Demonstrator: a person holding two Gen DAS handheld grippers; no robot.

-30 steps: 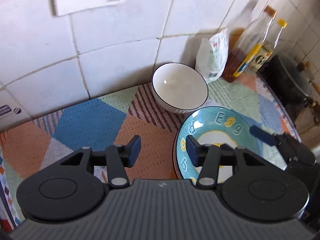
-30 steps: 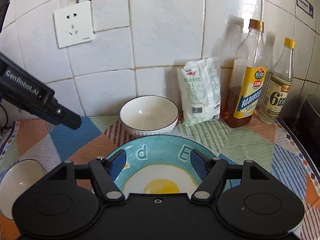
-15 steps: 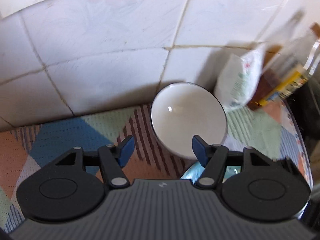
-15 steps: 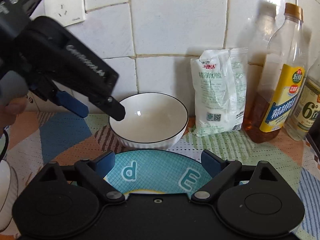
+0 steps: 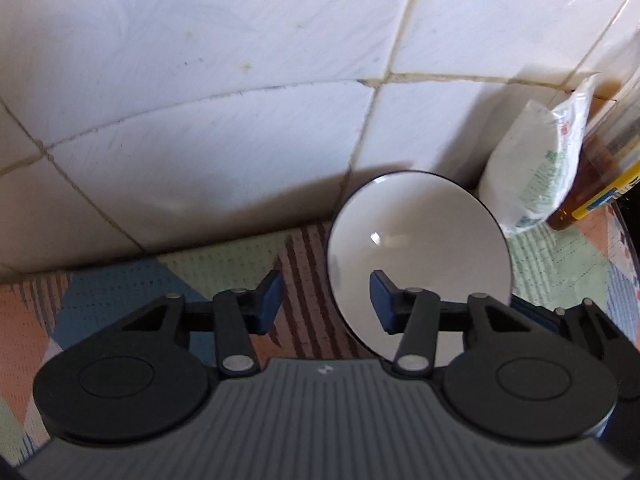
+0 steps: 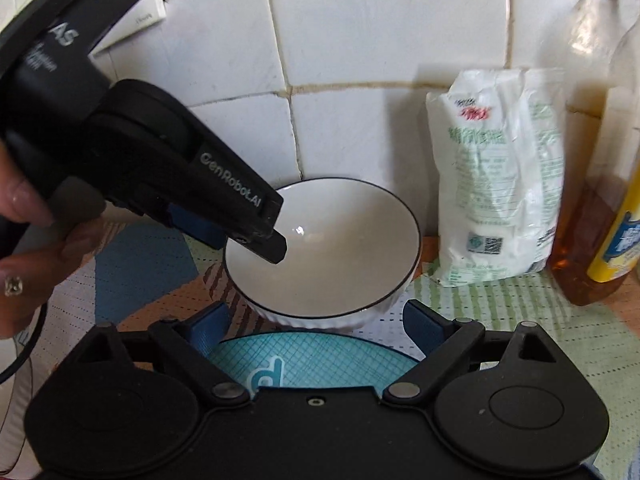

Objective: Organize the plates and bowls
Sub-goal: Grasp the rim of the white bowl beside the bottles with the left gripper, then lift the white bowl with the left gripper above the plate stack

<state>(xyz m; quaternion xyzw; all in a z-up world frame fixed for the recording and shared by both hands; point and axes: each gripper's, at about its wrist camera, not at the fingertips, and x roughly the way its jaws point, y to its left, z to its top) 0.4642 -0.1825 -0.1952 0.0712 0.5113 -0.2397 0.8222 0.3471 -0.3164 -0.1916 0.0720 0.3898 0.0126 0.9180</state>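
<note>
A white bowl [image 6: 324,248] with a thin dark rim stands on the patterned mat [image 6: 520,312] near the desk's back edge, close to the white tiled wall [image 6: 360,60]. The left tool [image 6: 240,232], gripped by a hand [image 6: 24,216] at the picture's left, reaches down over the bowl's left rim, one dark finger inside the bowl and a blue pad outside it; its jaws are closing on that rim. The right tool [image 6: 316,326] is spread wide (nothing between its blue pads but air), just in front of the bowl and above a teal plate [image 6: 320,360]. Toward the desk's back right stand a white packet [image 6: 500,176] and an oil bottle [image 6: 608,200].
</note>
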